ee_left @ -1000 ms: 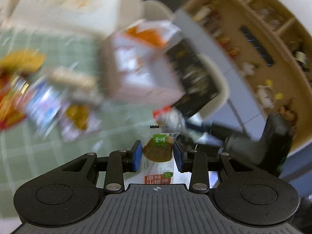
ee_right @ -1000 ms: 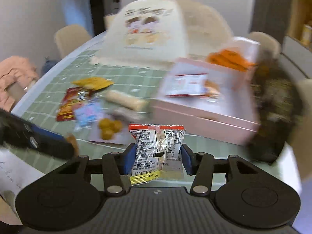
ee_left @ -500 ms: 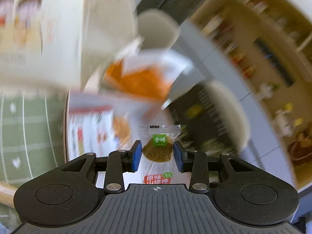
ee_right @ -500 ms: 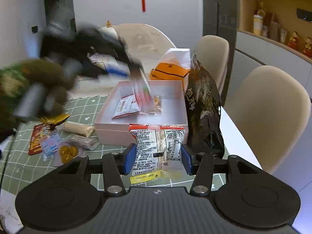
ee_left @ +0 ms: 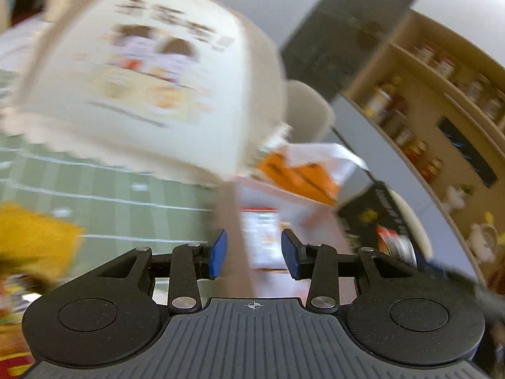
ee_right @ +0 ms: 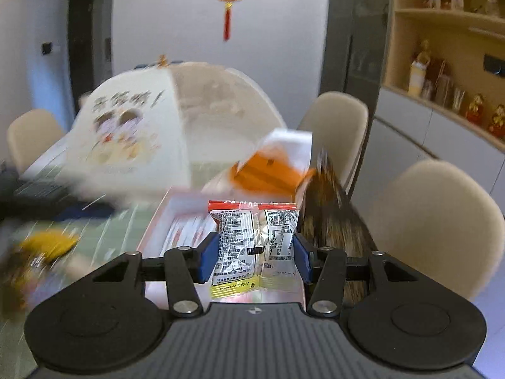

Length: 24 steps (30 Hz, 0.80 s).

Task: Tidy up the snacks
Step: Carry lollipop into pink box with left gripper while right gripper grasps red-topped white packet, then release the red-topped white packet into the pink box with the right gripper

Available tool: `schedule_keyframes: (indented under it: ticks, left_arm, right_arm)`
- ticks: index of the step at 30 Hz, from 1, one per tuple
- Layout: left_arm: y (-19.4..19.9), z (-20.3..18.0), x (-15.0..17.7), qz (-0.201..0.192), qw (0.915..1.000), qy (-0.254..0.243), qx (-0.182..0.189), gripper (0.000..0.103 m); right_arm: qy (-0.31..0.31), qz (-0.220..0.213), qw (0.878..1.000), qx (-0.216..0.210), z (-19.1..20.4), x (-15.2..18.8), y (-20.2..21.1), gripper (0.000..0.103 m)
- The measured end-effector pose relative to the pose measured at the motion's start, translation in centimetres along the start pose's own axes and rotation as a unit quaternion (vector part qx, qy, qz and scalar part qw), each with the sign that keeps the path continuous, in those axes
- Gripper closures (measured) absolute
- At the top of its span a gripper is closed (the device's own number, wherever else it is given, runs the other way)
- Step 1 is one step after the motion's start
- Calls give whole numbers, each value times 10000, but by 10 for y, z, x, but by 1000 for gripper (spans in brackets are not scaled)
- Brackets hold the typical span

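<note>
My left gripper (ee_left: 254, 257) is open and empty, just left of the pink box (ee_left: 230, 246), whose wall stands between the blue pads. My right gripper (ee_right: 255, 254) is shut on a clear snack packet with black print and a red top (ee_right: 255, 246), held above the near end of the pink box (ee_right: 157, 224). A white and red packet (ee_left: 262, 237) lies inside the box. A yellow snack packet (ee_left: 31, 237) lies on the green checked cloth at the left; it also shows in the right wrist view (ee_right: 50, 243). Both views are motion-blurred.
A large white bag with cartoon print (ee_left: 142, 75) stands behind the box. An orange and white bag (ee_right: 268, 164) and a dark bag (ee_right: 331, 214) stand at the box's far right. Beige chairs (ee_right: 435, 221) and wooden shelves (ee_right: 442, 63) are to the right.
My left gripper has let go of the green-labelled packet and swung back left out of the box. My right gripper has moved closer to the box with its packet.
</note>
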<state>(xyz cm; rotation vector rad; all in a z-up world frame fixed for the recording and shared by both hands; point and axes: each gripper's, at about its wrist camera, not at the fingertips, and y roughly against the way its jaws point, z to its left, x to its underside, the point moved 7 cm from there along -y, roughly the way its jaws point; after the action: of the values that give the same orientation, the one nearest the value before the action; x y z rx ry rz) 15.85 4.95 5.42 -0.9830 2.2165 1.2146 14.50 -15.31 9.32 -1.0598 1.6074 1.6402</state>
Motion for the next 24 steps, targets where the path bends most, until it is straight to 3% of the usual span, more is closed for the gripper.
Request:
schedule_keyframes:
  ticks: [2,3,7,10,12,14,18,21,24]
  left_arm:
    - [14,30,2,63,9995,106,-295,60]
    - [18,43,4,120,9987,138,-468,60]
    - [12,69,10,426,9947,-37,-937,60]
    - [-8,60,15,638,9944,-346,-771,60]
    - [-29,49,18,878,9919,-639,-666,60]
    - [-48,41,21,1135,9861,-994,-691,61]
    - [-72,36,34,1645,9722,-1495,-733,66]
    - [-66,32,43,1835,9649,-1800,-541,71]
    - [-48,32,54,2006,9636,-1740,-306,79]
  right_arm:
    - [-3,533,9984,185,0,3,-33,42]
    - [-74,695,9975,83,2,6,-39,42]
    - [-95,749,9957,-532,23,31,-12,42]
    - [7,681,9960,-579,33,52,15,34]
    - [-101,880,9925,-848,41,70,28,32]
    - [28,1157,9865,-1155,53,90,33,32]
    - [253,1515,9805,-1224,68,121,33,32]
    - [189,1654,9750,-1469,75,127,35,32]
    - [239,1629,9721,-1672,84,123,33,32]
